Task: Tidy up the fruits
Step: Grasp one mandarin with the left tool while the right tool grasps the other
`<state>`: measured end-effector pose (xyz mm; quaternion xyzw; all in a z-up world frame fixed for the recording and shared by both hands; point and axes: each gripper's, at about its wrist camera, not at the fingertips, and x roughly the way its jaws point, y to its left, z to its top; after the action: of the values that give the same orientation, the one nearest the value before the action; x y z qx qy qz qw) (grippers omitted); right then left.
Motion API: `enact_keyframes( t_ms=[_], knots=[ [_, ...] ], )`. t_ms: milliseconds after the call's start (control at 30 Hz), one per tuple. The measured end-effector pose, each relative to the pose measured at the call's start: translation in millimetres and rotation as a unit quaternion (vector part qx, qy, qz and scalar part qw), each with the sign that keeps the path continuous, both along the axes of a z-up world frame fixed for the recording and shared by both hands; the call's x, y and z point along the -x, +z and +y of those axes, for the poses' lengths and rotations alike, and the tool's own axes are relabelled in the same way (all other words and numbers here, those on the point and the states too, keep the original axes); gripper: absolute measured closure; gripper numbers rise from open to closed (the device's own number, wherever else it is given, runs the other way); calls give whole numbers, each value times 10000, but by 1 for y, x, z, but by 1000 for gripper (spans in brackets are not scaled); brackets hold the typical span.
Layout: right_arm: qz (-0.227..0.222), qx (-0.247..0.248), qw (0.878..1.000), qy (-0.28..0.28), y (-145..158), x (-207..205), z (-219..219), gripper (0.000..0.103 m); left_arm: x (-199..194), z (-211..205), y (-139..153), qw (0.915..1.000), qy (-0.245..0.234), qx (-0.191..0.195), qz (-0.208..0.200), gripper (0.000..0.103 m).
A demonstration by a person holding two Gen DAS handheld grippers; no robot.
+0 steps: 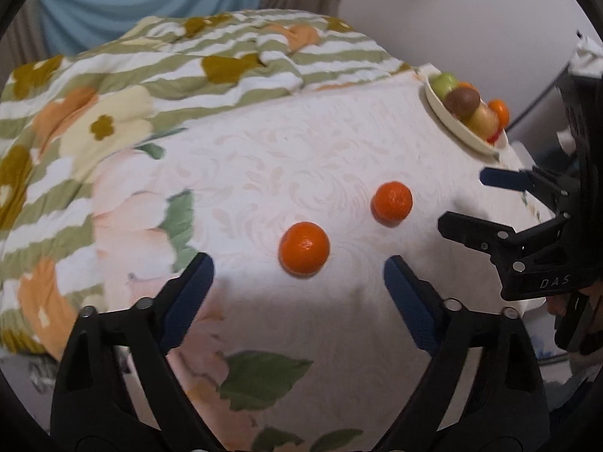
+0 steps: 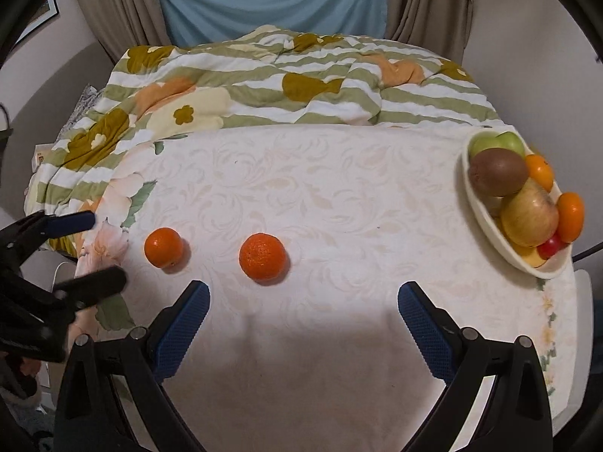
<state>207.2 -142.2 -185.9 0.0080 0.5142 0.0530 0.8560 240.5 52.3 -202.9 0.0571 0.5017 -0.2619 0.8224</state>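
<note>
Blue-padded fingers of the left gripper [image 1: 297, 275] fill the near edge of the left wrist view, spread wide w/ nothing between the pads. Just past its tips sits the left orange [image 1: 303, 247] on the white cloth [image 1: 286, 158], apart from both pads. Up and to the right of it lies the right orange [image 1: 392, 203] – the two are near each other, not touching.

In the right wrist view the right gripper [image 2: 303, 301] is likewise spread wide, pads empty. The right orange [image 2: 263, 256] rests just beyond its tips, nearer the left pad; the left orange [image 2: 163, 247] lies further left. Each gripper shows up at the edge of the other's view, jaws apart – the right one at the right side in the left wrist view, the left one at the left side in the right wrist view.

At the far right stands a cream bowl [image 2: 486, 218], well apart from the loose oranges. It holds a green apple [image 2: 497, 144], a brown kiwi [image 2: 498, 173], a yellowish apple [image 2: 529, 216], two more oranges and something small and red; other pcs underneath can't be told. A striped, flowered blanket [image 2: 264, 86] is bunched along the far side of the cloth, w/ curtains [image 2: 271, 0] behind it.
</note>
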Motion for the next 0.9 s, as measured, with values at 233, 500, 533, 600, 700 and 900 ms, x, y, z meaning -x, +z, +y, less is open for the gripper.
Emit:
enact_keyframes(
  t_ms=[233, 500, 533, 600, 700, 900],
  knots=[
    [93, -86, 9999, 42, -19, -9, 5, 20, -9, -13, -24, 9993, -360, -104, 57, 37],
    [191, -174, 9995, 191, -31, -15, 13, 29, -12, -23, -35, 9979, -582, -299, 33, 58],
    [206, -186, 9994, 203, -33, -16, 13, 30, -12, -23, -36, 9977, -581, -348, -7, 60],
    [206, -213, 9993, 239, -35, -18, 14, 31, -12, -24, -36, 9977, -578, -364, -56, 60],
    [207, -173, 9991, 327, -36, -21, 18, 36, -13, -23, -36, 9979, -536, -356, -57, 60],
    [200, -103, 9984, 511, -41, -25, 25, 52, -13, -22, -36, 9981, -477, -393, -60, 60]
  ],
)
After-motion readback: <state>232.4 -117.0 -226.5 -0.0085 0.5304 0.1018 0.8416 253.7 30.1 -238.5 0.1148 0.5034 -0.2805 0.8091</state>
